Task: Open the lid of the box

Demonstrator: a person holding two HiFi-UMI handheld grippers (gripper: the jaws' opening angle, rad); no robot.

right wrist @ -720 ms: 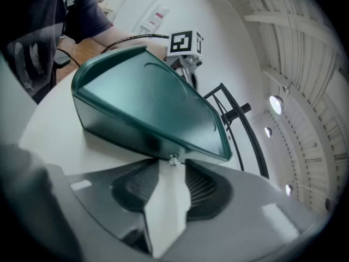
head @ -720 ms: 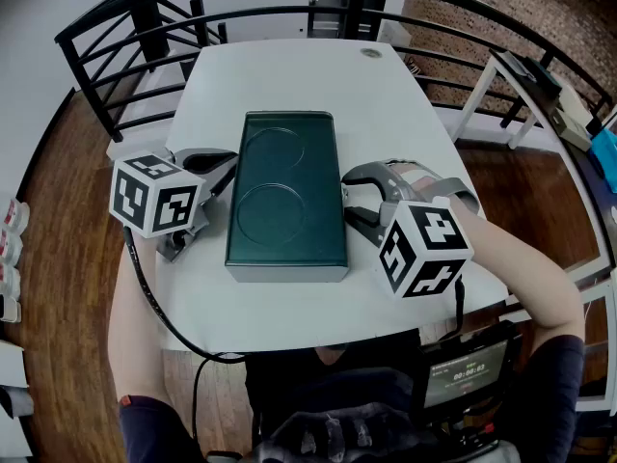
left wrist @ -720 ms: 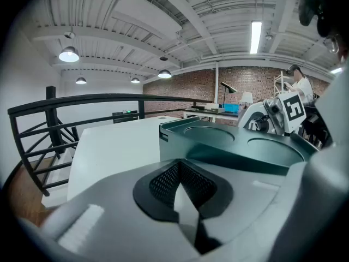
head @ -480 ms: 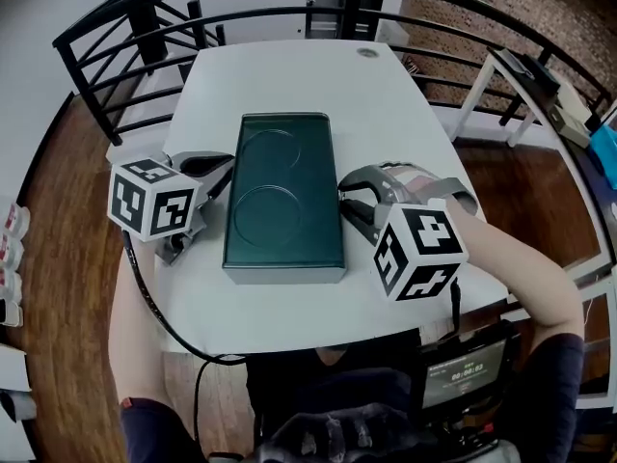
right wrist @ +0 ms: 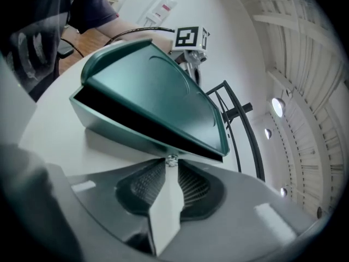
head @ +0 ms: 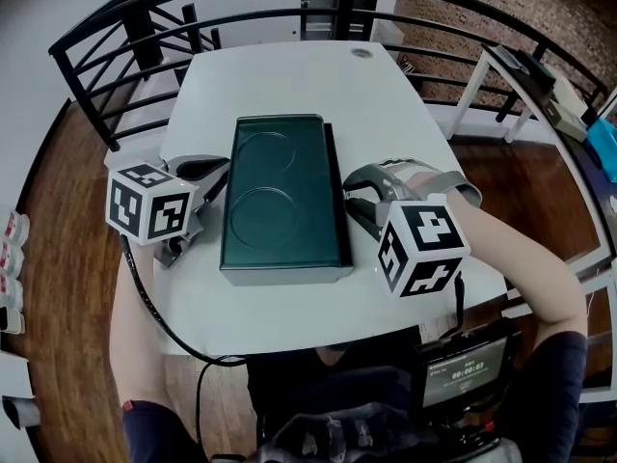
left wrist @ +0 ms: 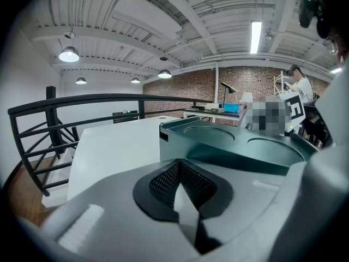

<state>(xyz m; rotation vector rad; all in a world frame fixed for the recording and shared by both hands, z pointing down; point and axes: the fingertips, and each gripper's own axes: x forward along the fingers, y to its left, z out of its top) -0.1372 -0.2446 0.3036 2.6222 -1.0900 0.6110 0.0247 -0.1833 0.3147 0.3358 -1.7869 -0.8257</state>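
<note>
A dark green rectangular box (head: 281, 199) lies lengthwise on the white table (head: 289, 75). Its lid (right wrist: 158, 100) has two pressed circles. The lid's right edge is raised, and a dark gap shows above the base (right wrist: 114, 132). My right gripper (head: 347, 201) is at that right edge, shut on a small metal tab under the lid's rim (right wrist: 171, 160). My left gripper (head: 222, 177) rests by the box's left side, shut with nothing held. The box wall (left wrist: 234, 152) stands just right of its fingertips (left wrist: 182, 173).
A black metal railing (head: 106, 37) curves round the table's far and left sides. A small round disc (head: 362, 53) lies at the table's far end. White shelving (head: 540, 80) stands at the right over wooden floor. A screen device (head: 465, 374) hangs near my waist.
The lid's right edge has lifted a little with my right gripper, and a dark gap now shows along that side. The left gripper has stayed where it was.
</note>
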